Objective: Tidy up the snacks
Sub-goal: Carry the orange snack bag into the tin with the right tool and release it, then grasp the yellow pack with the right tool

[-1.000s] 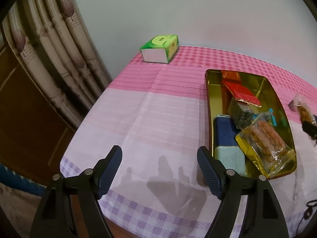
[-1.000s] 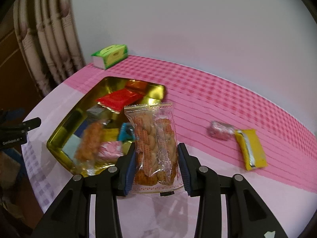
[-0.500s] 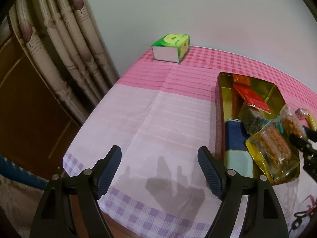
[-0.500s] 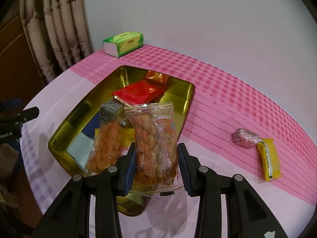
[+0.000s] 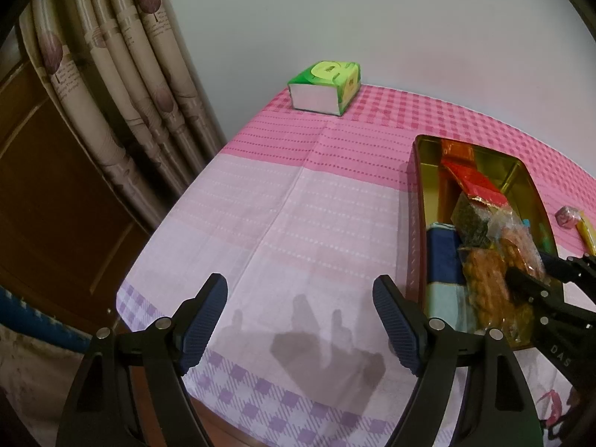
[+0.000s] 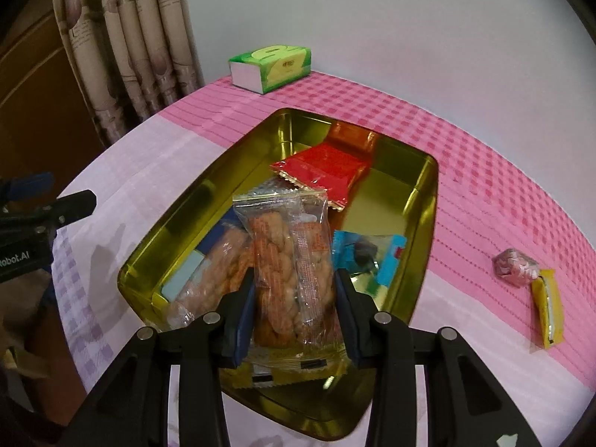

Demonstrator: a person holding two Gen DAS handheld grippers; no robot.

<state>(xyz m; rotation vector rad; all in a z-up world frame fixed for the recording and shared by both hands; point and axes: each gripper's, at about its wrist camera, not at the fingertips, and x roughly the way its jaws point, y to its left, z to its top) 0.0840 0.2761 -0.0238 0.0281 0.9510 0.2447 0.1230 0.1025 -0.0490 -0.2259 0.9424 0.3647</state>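
Note:
My right gripper [image 6: 294,294] is shut on a clear packet of twisted fried snacks [image 6: 288,260] and holds it over the near end of the gold tin tray [image 6: 424,201]. The tray holds a red packet [image 6: 324,169], a blue packet [image 6: 372,257], a similar fried-snack packet [image 6: 219,260] and others. The tray [image 5: 419,223] and the held packet [image 5: 517,242] also show at the right of the left wrist view. My left gripper [image 5: 300,320] is open and empty over the pink cloth left of the tray.
A green tissue box [image 6: 270,67] [image 5: 326,87] stands at the table's far corner by the curtain [image 5: 123,85]. A pink wrapped sweet [image 6: 516,266] and a yellow packet [image 6: 547,307] lie on the cloth right of the tray. The table edge [image 5: 260,417] is close below my left gripper.
My right gripper has carried the snack packet leftward and forward, from beside the tray to over its near end. My left gripper has drifted slightly back and left, still open.

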